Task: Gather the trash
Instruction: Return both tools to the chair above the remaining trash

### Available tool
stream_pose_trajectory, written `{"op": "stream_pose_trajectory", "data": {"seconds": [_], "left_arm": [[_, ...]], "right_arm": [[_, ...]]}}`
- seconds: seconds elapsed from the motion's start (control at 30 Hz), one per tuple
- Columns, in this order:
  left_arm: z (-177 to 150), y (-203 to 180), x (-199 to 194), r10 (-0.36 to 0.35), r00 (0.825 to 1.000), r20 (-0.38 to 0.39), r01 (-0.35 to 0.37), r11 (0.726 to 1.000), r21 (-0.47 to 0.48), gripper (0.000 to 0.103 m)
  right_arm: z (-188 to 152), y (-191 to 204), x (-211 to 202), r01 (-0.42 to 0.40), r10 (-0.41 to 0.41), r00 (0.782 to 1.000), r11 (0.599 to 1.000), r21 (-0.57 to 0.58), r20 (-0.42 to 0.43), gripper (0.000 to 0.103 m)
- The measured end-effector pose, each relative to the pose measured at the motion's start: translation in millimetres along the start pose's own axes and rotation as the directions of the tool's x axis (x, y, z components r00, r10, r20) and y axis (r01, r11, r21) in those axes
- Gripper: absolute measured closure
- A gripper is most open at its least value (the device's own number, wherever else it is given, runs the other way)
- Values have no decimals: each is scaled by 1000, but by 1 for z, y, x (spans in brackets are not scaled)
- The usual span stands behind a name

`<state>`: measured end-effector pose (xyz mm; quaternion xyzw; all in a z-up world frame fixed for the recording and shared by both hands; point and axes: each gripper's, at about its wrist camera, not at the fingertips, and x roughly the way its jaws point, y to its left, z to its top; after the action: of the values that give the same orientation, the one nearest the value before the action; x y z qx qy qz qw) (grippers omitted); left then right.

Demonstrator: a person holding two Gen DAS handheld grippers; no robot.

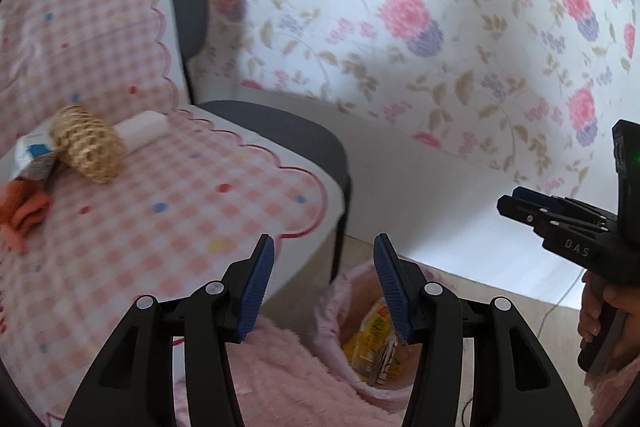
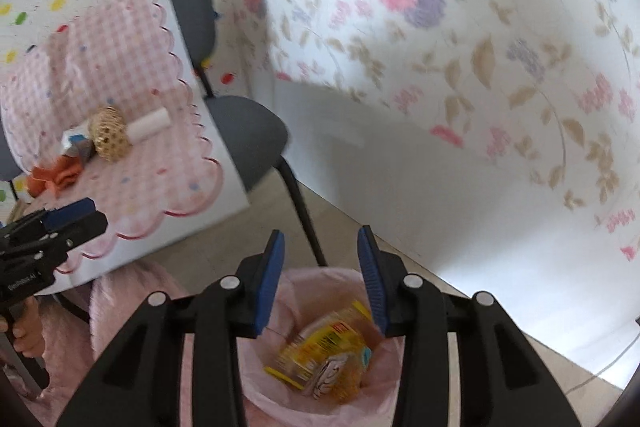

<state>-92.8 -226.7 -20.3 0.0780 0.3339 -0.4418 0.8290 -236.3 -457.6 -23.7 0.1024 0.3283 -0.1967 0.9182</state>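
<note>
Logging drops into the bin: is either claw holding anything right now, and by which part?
Nothing is held. The left claw and right claw are both open and empty; the yellow wrapper already lies in the pink-lined bin.

Table (image 1: 308, 211) with checked cloth (image 1: 160, 227), woven basket (image 1: 90, 149)

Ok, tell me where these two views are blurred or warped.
Left wrist view: floral wall mildly smeared, fisheye bending the checked tablecloth; left gripper sharp. Right wrist view: stronger motion blur on the wall and on the yellow wrapper in the pink-lined bin; right gripper crisp.
</note>
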Motion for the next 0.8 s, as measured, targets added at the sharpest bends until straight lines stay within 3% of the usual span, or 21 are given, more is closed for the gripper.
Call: {"op": "stream_pose_trajectory", "data": {"seconds": [0.3, 0.5, 0.7, 0.8], "left_arm": [[-13, 41, -29, 118, 993, 10, -117, 991, -66, 49], [-22, 75, -47, 196, 981, 11, -193, 972, -131, 49], [-27, 122, -75, 306, 952, 17, -295, 930, -220, 49], [-28, 146, -89, 373, 928, 11, -357, 896, -262, 44]], "right_arm": [[15, 55, 9, -132, 133, 991, 988, -79, 1, 66], [27, 102, 20, -227, 226, 974, 960, -166, -25, 66], [47, 153, 38, -301, 300, 953, 917, -261, -47, 66], [56, 176, 48, -330, 331, 942, 899, -289, -49, 66]]}}
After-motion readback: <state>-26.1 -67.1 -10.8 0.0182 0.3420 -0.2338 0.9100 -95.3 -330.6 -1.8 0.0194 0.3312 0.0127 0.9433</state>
